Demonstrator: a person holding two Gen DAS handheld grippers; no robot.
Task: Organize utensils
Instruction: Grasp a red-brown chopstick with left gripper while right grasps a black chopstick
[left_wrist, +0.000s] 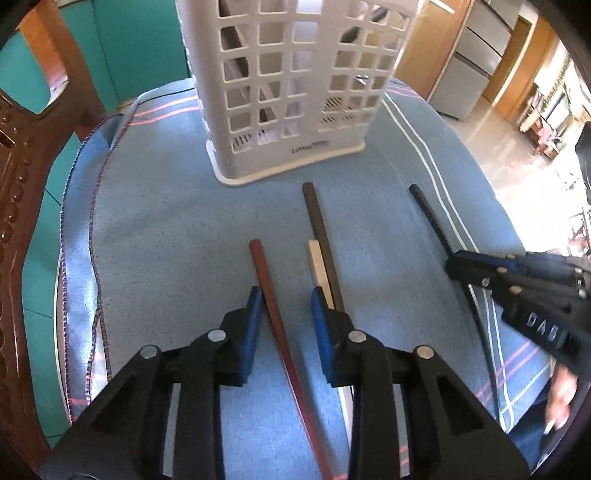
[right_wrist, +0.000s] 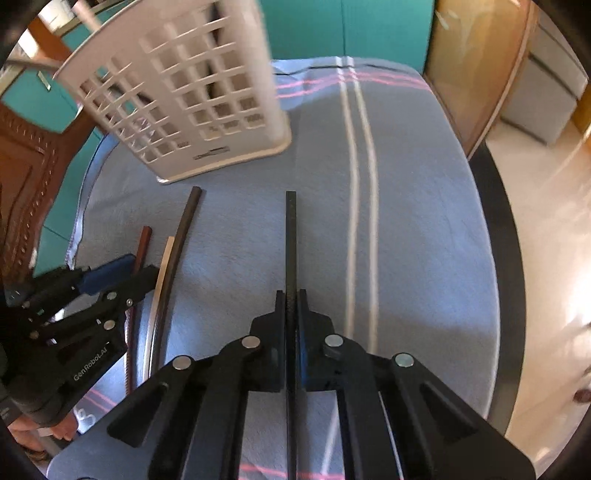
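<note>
A white lattice utensil basket (left_wrist: 295, 92) stands upright at the far side of a blue towel; it also shows in the right wrist view (right_wrist: 192, 92). Four chopsticks lie in front of it. My left gripper (left_wrist: 284, 306) is open, its jaws either side of a red-brown chopstick (left_wrist: 273, 314). A white chopstick (left_wrist: 319, 266) and a dark brown one (left_wrist: 321, 236) lie just right of it. My right gripper (right_wrist: 291, 295) is shut on a black chopstick (right_wrist: 290, 240), which also shows in the left wrist view (left_wrist: 428, 214).
The blue towel (left_wrist: 166, 221) with white and pink stripes covers a round table. A carved wooden chair (left_wrist: 22, 184) stands at the left. A wooden cabinet (right_wrist: 476, 66) and pale floor (right_wrist: 554, 221) lie to the right. Several utensils stand inside the basket.
</note>
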